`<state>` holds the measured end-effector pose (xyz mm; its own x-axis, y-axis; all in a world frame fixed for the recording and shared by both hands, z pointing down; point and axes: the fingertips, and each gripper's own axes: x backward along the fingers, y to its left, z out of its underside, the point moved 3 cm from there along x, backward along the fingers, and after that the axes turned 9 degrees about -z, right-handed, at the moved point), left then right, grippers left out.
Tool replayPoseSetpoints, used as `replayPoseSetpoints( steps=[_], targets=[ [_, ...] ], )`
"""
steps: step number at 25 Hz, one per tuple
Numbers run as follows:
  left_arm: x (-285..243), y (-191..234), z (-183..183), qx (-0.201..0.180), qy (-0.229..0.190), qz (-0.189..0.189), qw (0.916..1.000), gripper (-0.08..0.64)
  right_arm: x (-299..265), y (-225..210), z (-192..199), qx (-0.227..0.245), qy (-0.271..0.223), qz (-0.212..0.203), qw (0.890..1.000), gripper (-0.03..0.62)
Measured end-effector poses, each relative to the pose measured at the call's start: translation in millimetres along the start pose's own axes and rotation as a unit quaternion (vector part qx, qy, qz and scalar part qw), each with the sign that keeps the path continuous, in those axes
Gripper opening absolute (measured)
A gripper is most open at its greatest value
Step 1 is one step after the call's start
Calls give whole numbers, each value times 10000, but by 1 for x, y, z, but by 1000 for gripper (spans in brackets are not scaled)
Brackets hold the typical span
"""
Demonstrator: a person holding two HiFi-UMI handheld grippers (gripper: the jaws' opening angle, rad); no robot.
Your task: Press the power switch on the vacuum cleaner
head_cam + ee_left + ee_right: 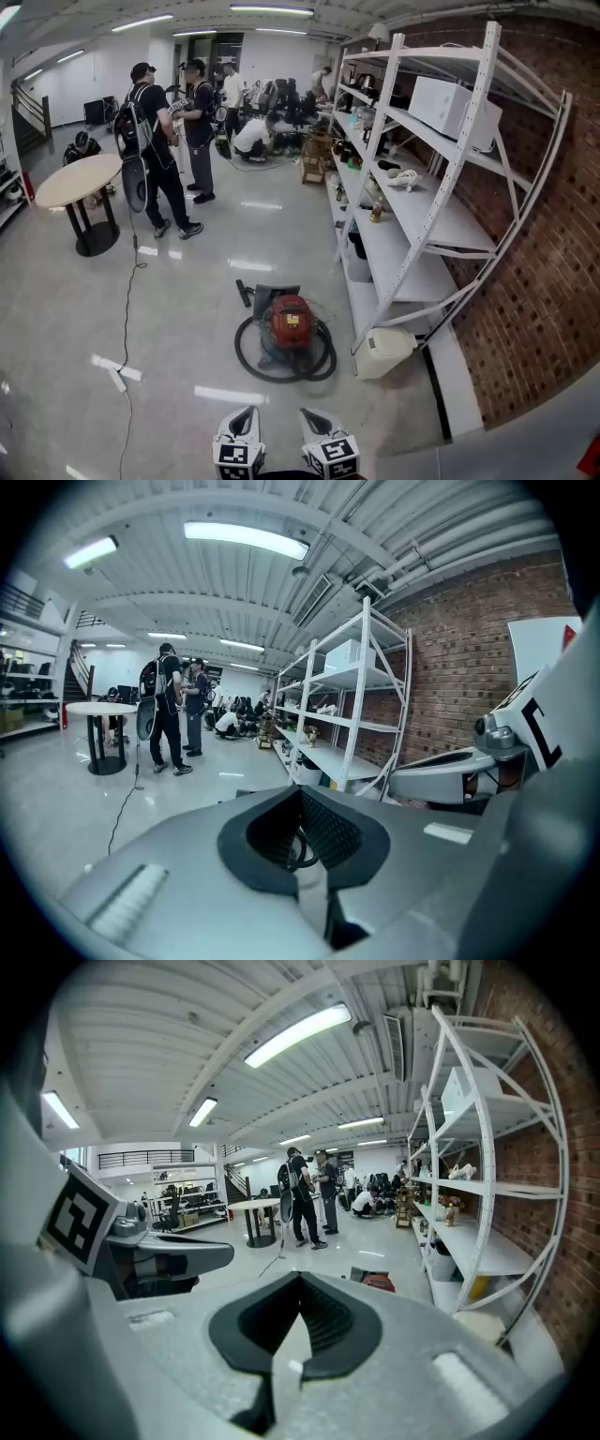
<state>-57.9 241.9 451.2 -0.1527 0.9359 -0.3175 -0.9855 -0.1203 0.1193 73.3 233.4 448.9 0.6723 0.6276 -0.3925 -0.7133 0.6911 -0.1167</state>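
Note:
The red vacuum cleaner (289,323) sits on the glossy floor ahead of me, ringed by its coiled black hose (251,361), with its dark floor head (262,292) just beyond it. In the right gripper view the vacuum cleaner (380,1282) shows as a small red shape past the jaw tips. Both grippers hang at the bottom edge of the head view, well short of the vacuum: the left gripper (247,414) and the right gripper (311,416), side by side. The left gripper (302,790) has its jaws closed together on nothing. The right gripper (300,1278) is shut and empty too.
A tall white shelving rack (427,202) with assorted items runs along the brick wall on the right. A white canister (382,352) lies at the rack's foot. A round table (80,181), standing people (155,141) and a floor cable (127,319) are to the left.

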Motion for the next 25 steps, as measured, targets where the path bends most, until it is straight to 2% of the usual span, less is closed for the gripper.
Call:
replayPoseSetpoints(
  steps=[6, 9, 16, 19, 22, 25],
  targets=[
    [8, -59, 7, -95, -65, -51, 9999, 15, 49, -24, 13, -53, -64, -12, 10000, -8],
    [9, -82, 18, 14, 43, -63, 10000, 15, 65, -36, 24, -79, -34, -34, 10000, -8],
    [26, -107, 35, -106, 73, -427, 9990, 15, 94, -52, 32, 107, -162, -135, 9997, -9],
    [34, -119, 41, -126, 127, -413, 9990, 15, 103, -56, 38, 142, -172, -137, 9997, -9],
    [38, -122, 50, -311, 147, -545, 9979, 15, 106, -60, 51, 152, -142, -175, 9996, -9],
    [38, -128, 58, -220, 102, -491, 9985, 15, 108, -61, 54, 180, -186, -235, 9994, -9]
  ],
)
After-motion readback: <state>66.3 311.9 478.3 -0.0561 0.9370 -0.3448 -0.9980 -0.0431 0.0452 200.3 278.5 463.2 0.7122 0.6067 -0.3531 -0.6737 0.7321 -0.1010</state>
